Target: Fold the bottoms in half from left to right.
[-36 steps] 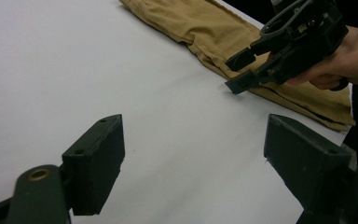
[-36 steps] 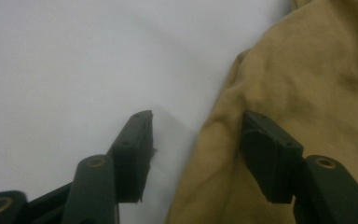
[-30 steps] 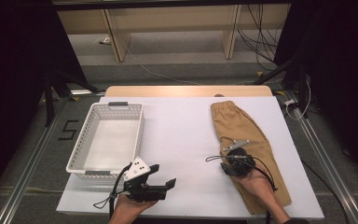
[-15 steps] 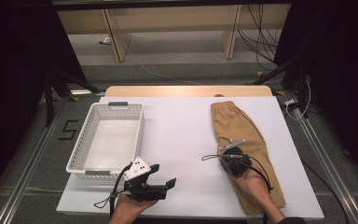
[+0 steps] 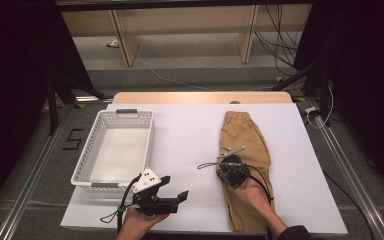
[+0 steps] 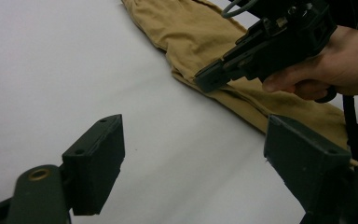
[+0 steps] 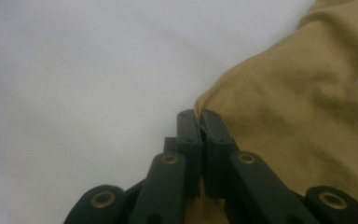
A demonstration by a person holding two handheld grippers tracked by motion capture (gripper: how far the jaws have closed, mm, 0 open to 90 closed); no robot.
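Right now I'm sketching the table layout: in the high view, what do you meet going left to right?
Basket → left gripper → right gripper → trousers.

A white table (image 5: 190, 135) stands on grey floor (image 5: 190, 80) before pale wooden shelving (image 5: 180, 25), dark curtains either side.

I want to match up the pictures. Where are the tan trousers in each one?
High view: the tan trousers lie lengthwise on the right half of the white table, under the right gripper.
Left gripper view: along the top and right, behind the right gripper.
Right gripper view: right side; the shut jaws pinch the edge.
Shared landmark: the trousers' edge against the white table.
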